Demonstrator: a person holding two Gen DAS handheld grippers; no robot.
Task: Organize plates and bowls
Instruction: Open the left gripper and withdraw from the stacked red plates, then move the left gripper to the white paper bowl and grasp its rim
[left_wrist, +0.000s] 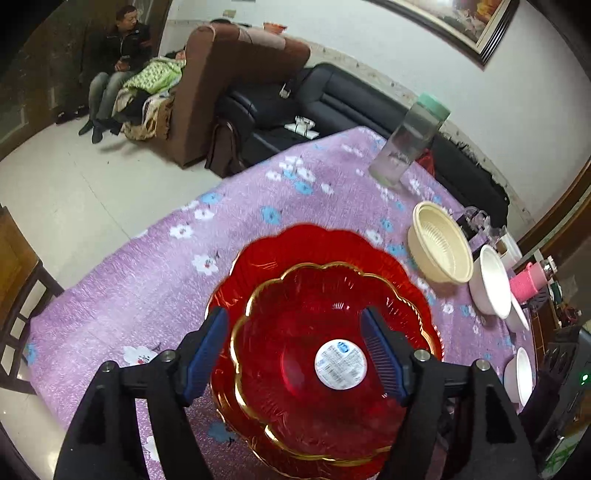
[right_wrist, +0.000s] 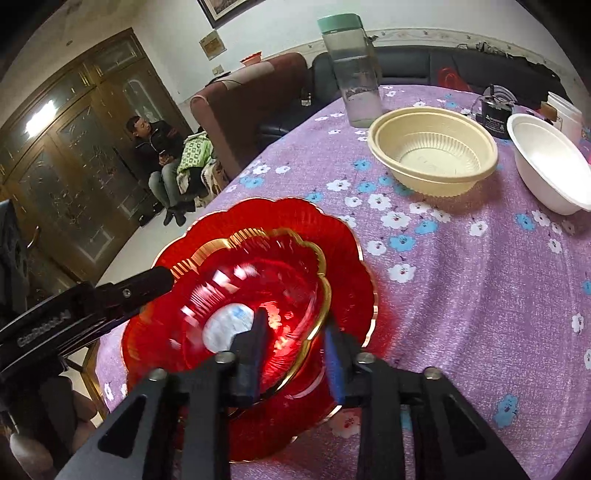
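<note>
A small red scalloped bowl (left_wrist: 295, 406) with a gold rim and a white round label sits nested in a larger red scalloped plate (left_wrist: 295, 243) on the purple flowered tablecloth (left_wrist: 147, 280). My left gripper (left_wrist: 295, 332) is open, its blue pads standing wide on either side of the small bowl. In the right wrist view the small bowl (right_wrist: 266, 273) looks blurred inside the big plate (right_wrist: 343, 266). My right gripper (right_wrist: 295, 350) is open with the bowl's near rim passing between its fingers, not pinched. A left gripper finger (right_wrist: 147, 284) reaches in over the bowl's far rim.
Stacked cream bowls (right_wrist: 432, 158) and a white bowl (right_wrist: 546, 166) stand further back, with more white bowls (left_wrist: 521, 373) at the right edge. A clear jar (right_wrist: 354, 70) with a green lid stands at the far edge. Sofas and a seated person (left_wrist: 118, 66) lie beyond the table.
</note>
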